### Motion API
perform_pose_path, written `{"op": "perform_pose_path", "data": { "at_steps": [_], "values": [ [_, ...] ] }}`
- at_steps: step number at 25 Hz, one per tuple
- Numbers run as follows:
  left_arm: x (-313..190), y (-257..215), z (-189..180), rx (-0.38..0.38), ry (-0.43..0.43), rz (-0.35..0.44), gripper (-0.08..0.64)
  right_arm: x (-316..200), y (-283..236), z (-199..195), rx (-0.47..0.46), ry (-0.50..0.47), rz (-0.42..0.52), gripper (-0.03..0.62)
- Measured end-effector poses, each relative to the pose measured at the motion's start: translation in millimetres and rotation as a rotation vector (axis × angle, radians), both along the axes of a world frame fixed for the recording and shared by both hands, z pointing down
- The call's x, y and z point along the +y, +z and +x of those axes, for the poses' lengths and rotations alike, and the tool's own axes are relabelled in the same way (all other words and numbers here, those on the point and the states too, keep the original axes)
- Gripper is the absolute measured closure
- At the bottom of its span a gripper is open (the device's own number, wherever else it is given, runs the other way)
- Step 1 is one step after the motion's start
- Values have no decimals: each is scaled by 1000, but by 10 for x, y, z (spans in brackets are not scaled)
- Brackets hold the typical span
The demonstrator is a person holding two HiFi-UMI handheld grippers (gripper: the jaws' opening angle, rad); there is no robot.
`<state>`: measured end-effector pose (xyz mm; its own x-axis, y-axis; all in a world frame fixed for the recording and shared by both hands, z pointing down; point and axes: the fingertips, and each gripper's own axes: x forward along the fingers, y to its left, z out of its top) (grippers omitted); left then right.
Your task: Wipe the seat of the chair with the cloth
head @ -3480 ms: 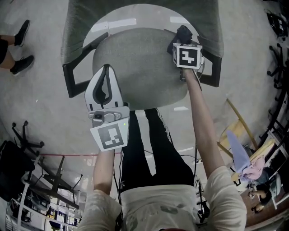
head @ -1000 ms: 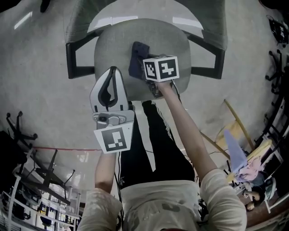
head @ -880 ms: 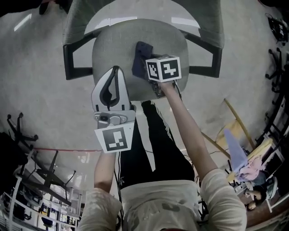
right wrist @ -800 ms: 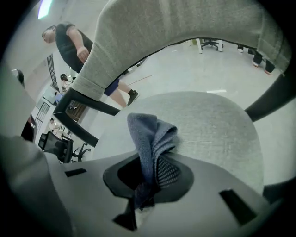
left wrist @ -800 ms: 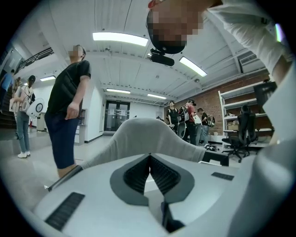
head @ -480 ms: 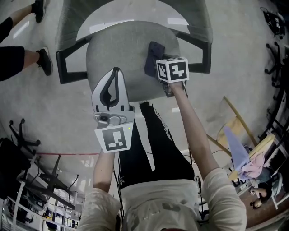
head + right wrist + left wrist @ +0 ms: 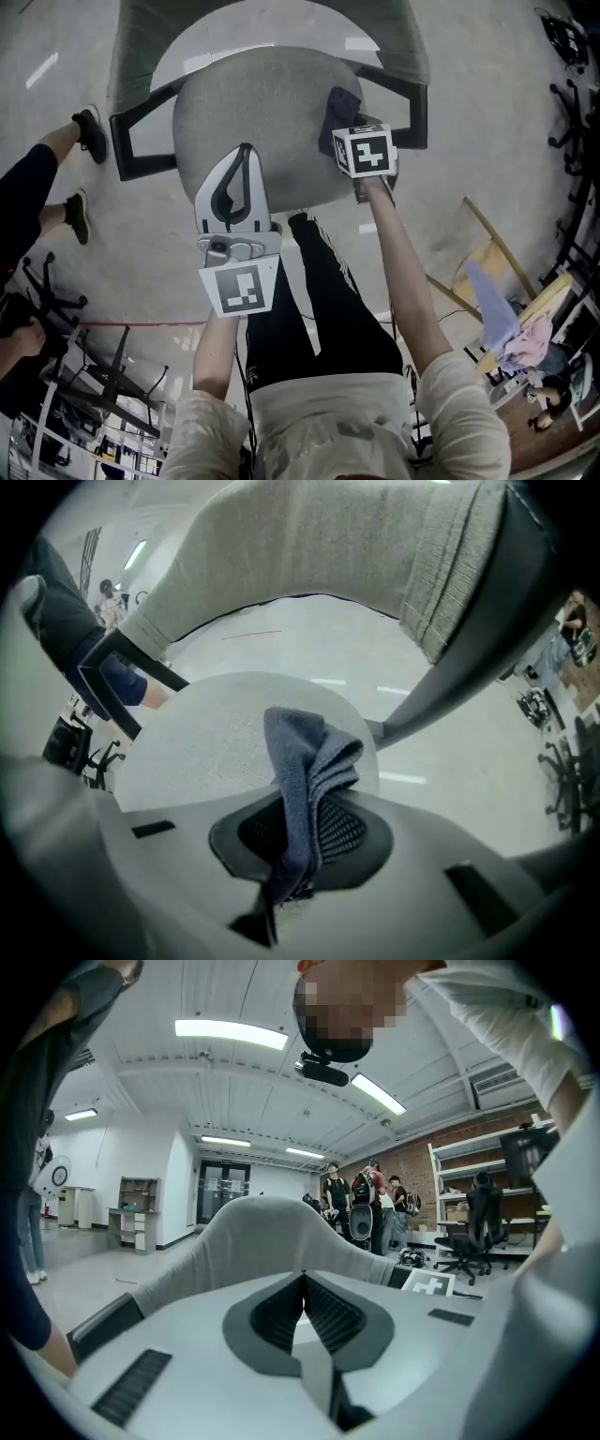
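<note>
The grey fabric seat of the chair (image 7: 258,112) lies below me, with black armrests on both sides. My right gripper (image 7: 349,120) is shut on a dark blue cloth (image 7: 338,108) that rests on the seat's right part. In the right gripper view the cloth (image 7: 309,771) bunches up from between the jaws over the seat (image 7: 216,747). My left gripper (image 7: 234,178) hovers over the seat's front edge, tilted up, jaws shut with nothing between them. The left gripper (image 7: 303,1288) faces the room and the chair back (image 7: 253,1232).
A person's legs and shoes (image 7: 80,173) stand on the floor at the left of the chair. The left armrest (image 7: 136,155) and right armrest (image 7: 408,112) flank the seat. My own legs (image 7: 309,300) are just in front of it. Other chairs and clutter sit at the edges.
The right gripper with the cloth has slid from the middle of the seat toward its right side over the last second. The left gripper has stayed over the front edge.
</note>
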<state>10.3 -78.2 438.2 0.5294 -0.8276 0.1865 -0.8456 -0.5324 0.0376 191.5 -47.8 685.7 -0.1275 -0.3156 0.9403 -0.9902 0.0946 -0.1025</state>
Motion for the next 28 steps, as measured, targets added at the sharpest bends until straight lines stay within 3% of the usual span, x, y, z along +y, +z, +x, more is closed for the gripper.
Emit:
{"op": "perform_pose_path", "data": {
  "at_steps": [8,20,24,28],
  "values": [
    [-17,4,4,-4,4,-5,545,37,-50,122,111,-4,-6,542],
    [-51,33,-174,-5,-34,-10,545,11,-59,126,130,24,-16,543],
    [-27,-16,-457,13,-116,-26,545,-56,-339,-159,38,-3,59,543],
    [0,-13,-830,-25,-156,-27,545,-88,-611,-912,-113,-52,114,543]
  ]
}}
